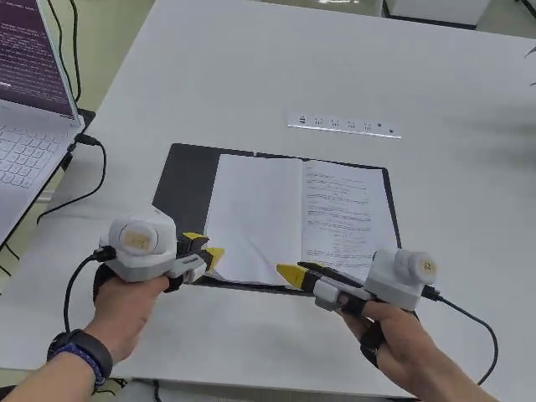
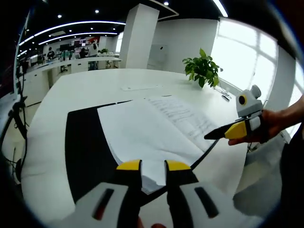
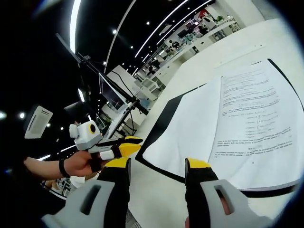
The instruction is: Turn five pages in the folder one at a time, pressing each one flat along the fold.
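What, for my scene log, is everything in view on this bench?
Table: one, white, under everything.
Folder: one, black, open at table centre.
Pages: two showing, white, left blank, right printed.
Socket strip: one, pale, in the table beyond the folder.
Laptop: one, screen on, far left.
Cable: one, black, left of the folder.
Plant: one, green, at the far table edge.
Left gripper: one, white with yellow tips, open, at the folder's near left edge.
Right gripper: one, same colours, open, near the fold's near end.
Hands: two, left hand with a dark band, right hand.
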{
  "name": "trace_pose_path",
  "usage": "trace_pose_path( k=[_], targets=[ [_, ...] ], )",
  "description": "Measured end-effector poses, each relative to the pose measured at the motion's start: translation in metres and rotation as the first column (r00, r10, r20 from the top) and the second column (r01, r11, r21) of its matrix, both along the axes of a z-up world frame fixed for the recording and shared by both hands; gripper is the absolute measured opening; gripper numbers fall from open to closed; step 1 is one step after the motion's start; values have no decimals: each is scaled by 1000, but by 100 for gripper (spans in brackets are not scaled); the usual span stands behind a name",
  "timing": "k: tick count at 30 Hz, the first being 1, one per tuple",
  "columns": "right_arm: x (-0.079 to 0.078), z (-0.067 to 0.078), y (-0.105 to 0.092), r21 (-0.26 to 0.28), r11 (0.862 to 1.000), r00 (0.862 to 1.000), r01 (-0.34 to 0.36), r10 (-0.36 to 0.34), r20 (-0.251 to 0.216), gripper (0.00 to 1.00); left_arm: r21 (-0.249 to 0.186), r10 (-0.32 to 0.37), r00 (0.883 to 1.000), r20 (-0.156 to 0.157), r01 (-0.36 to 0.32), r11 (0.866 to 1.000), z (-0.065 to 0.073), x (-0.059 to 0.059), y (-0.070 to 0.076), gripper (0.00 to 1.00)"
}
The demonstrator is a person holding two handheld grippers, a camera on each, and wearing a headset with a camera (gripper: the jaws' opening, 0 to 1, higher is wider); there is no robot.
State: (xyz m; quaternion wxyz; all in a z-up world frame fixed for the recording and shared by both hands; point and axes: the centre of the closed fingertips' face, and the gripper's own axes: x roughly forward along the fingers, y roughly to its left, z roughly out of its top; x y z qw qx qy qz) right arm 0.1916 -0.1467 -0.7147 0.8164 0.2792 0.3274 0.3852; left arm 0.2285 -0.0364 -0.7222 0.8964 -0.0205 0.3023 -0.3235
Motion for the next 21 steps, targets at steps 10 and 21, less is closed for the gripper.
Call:
trace_pose_path(
  k=[10,21],
  targets=[
    [-4,-9,-9,-6,1000,999,26,-26,-29,43,29,8,994,-112,-5,1000,-40,-5,-7,2],
    [13,-13,0,-14,1000,999,-10,9,-31,42,93,82,985,-154,-68,993,-58,-16,12,0]
  ],
)
